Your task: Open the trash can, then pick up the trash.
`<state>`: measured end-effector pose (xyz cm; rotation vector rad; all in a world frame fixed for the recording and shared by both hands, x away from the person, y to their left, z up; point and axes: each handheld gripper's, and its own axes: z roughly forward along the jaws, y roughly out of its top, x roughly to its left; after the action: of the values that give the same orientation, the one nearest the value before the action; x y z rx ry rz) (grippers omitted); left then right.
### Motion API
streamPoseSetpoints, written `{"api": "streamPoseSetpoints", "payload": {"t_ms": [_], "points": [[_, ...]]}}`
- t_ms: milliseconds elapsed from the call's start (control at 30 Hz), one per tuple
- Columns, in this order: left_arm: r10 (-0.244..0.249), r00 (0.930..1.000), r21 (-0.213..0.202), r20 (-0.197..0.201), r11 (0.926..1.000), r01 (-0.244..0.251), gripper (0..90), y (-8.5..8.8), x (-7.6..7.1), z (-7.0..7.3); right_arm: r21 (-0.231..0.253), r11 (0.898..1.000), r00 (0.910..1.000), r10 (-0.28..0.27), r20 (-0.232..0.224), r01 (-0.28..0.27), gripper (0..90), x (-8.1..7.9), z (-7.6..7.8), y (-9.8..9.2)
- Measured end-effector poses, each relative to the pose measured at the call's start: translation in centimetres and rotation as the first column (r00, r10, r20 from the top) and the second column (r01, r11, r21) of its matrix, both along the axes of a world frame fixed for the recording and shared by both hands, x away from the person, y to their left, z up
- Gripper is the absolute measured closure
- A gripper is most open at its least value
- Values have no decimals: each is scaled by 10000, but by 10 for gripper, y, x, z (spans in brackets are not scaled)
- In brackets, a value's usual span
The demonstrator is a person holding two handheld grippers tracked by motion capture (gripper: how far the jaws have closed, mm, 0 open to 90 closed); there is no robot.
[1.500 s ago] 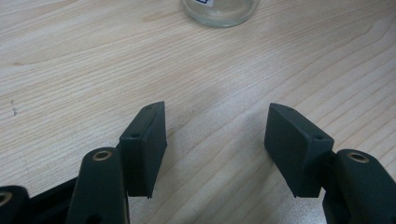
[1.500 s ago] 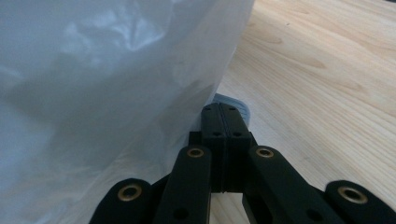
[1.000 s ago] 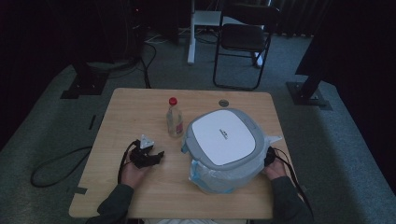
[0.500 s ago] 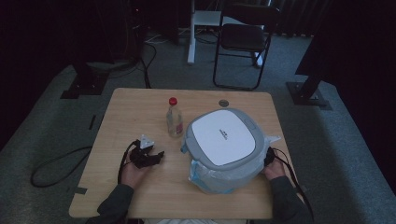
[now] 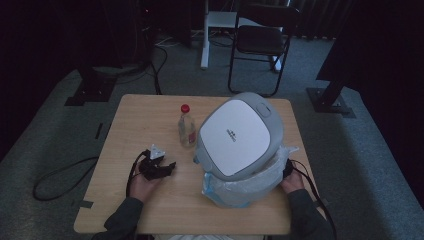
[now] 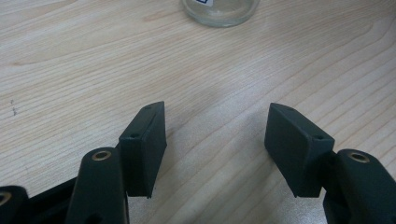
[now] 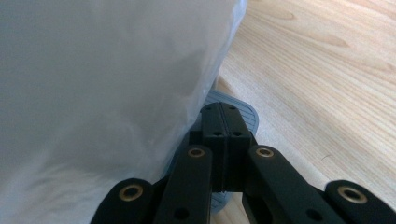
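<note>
My right gripper [image 7: 223, 140], pressed together, has tipped the grey-white lidded appliance [image 5: 240, 135] up, probably a pedal; left gripper [image 6: 219, 144] spread, idle.

Bare surface [image 5: 145, 125] lies open at the left; a bottle [image 5: 186, 126] stands mid-surface. The tilted grey appliance [image 5: 239, 136] in its plastic bag [image 5: 240, 185] blocks the right.

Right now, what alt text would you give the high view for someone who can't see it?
A grey-and-white bin lid stands tilted open over a plastic-lined bin on a wooden table. The right gripper sits against the bin's side. The left gripper rests near a red-capped bottle.
</note>
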<state>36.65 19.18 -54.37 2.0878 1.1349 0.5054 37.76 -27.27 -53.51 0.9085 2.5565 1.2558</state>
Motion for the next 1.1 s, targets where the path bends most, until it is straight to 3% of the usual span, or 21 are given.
{"api": "streamPoseSetpoints", "payload": {"t_ms": [833, 1033, 1100], "points": [[-63, 10000, 22, -21, 10000, 63, 388, 0, 1, 0, 126, 9999, 9999, -36, 100, 34, 900, -1, -3, -1], [-260, 9988, 97, -405, 9996, 265, 460, 1, 1, 5, 228, 9997, 10000, -61, 77, 59, 900, -1, -3, -2], [-299, 9989, 100, -354, 9995, 303, 480, 1, 0, 6, 216, 9998, 9999, -54, 90, 52, 900, -1, -3, -2]]}}
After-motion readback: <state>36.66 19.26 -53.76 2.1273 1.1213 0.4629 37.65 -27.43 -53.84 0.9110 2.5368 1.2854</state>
